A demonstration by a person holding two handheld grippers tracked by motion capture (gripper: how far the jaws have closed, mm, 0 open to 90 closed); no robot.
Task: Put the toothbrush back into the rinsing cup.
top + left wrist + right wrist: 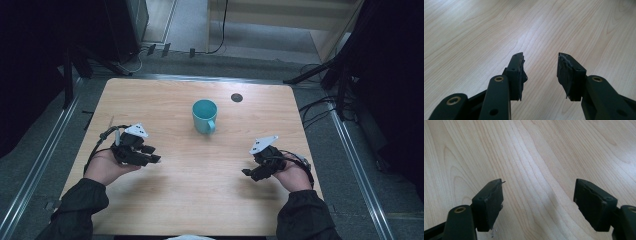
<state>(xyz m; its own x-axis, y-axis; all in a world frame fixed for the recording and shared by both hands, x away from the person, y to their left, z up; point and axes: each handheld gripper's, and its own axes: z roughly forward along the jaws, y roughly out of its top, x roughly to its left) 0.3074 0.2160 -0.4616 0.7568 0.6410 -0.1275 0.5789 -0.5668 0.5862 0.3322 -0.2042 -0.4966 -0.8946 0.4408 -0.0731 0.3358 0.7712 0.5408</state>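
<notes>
Left gripper (pixel 152 154) and right gripper (pixel 248 173), jaws spread, empty, near teal mug (pixel 204 116) mid-table (pixel 200 190); apparently nothing begun, mug untouched, goal unclear.

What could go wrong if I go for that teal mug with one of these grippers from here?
The mug stands upright and alone mid-table, so a sideways bump from a jaw would likely tip or slide it. Its handle faces you, narrow and easy to miss or pinch off-centre. The left gripper is open less wide than the right gripper, so it may not span the mug's body. The pads look worn, so grip could slip.
</notes>
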